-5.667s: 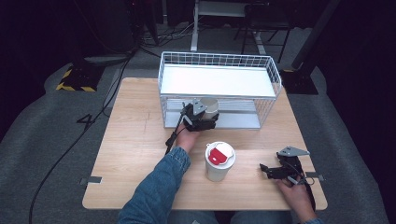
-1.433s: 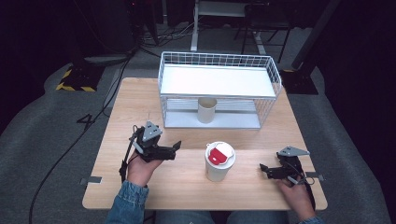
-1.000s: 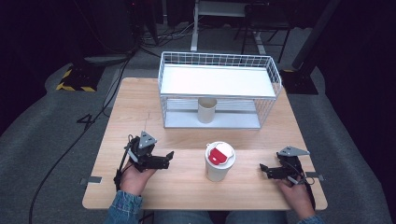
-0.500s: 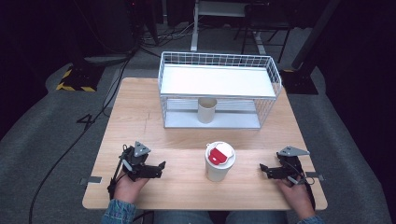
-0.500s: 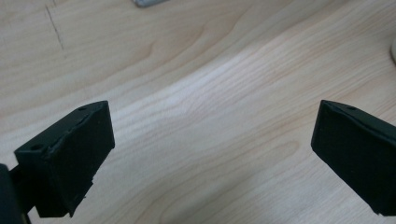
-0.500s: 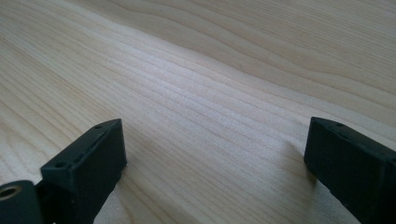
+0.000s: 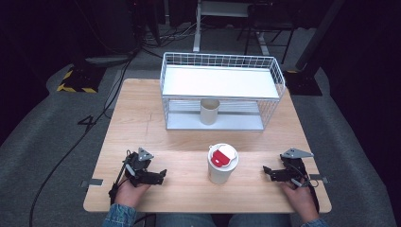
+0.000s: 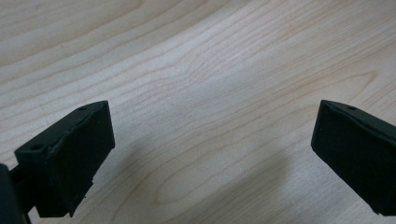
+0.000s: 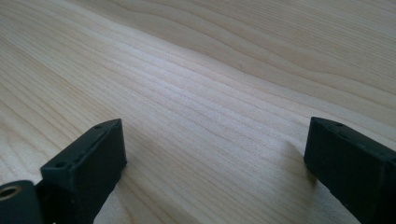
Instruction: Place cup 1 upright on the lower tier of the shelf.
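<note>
A white paper cup (image 7: 222, 164) with a white lid and a red tab stands near the table's front middle. A plain beige cup (image 7: 209, 111) stands upright on the lower level of the white wire shelf (image 7: 222, 81) at the back. My left gripper (image 7: 160, 176) rests on the table at the front left, open, jaws pointing right toward the lidded cup. In the left gripper view its fingers (image 8: 70, 161) are wide apart over bare wood. My right gripper (image 7: 267, 171) rests at the front right, open, with only wood between its fingers (image 9: 88, 163).
The wooden table (image 7: 142, 123) has bare room left of the shelf and between the shelf and the lidded cup. A cable (image 7: 71, 146) trails off the left edge onto the grey floor. Dark stands and equipment are behind the table.
My left gripper let go of the beige cup under the shelf, drew back toward the front left and settled low on the table. The right gripper has not moved.
</note>
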Available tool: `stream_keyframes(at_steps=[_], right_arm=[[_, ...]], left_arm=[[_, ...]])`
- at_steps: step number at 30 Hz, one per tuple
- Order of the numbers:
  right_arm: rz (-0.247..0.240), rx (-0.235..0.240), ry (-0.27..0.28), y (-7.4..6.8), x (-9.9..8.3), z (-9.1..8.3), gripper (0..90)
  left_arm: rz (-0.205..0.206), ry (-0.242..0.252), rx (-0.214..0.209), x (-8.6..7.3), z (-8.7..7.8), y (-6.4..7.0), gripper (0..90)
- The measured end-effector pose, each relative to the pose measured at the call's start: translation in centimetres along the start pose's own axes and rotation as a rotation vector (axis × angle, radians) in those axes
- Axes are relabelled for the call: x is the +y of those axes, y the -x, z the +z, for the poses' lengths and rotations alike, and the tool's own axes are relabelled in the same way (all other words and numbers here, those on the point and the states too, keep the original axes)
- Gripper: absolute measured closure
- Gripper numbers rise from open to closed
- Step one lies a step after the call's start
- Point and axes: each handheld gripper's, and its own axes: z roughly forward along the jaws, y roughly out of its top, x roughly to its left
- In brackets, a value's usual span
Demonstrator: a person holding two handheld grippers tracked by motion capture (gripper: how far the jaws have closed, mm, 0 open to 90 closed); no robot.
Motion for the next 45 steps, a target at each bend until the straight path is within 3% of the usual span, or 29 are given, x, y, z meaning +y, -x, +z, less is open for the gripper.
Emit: stream_keyframes(at_steps=[7,13,14,15,16,45], right_arm=[[0.001,0.0,0.0,0.0,0.0,0.0,5.8],[0.0,0.0,0.0,0.0,0.0,0.0,5.8],[0.0,0.0,0.0,0.0,0.0,0.0,5.8],[0.0,0.0,0.0,0.0,0.0,0.0,5.8],[0.0,0.0,0.0,0.0,0.0,0.0,5.8],[0.001,-0.001,-0.001,0.0,0.0,0.0,5.7]], left_arm=[[-0.003,-0.043,-0.003,0.0,0.5,0.0,0.2],[0.002,-0.043,0.009,-0.2,0.7,0.0,0.0],[0.026,-0.005,0.026,-0.5,1.0,0.1,0.0],[0.026,-0.005,0.026,-0.5,1.0,0.1,0.0],[0.025,0.033,0.02,-0.8,1.2,0.1,0.0],[0.037,0.03,0.01,-0.7,1.2,-0.2,0.4]])
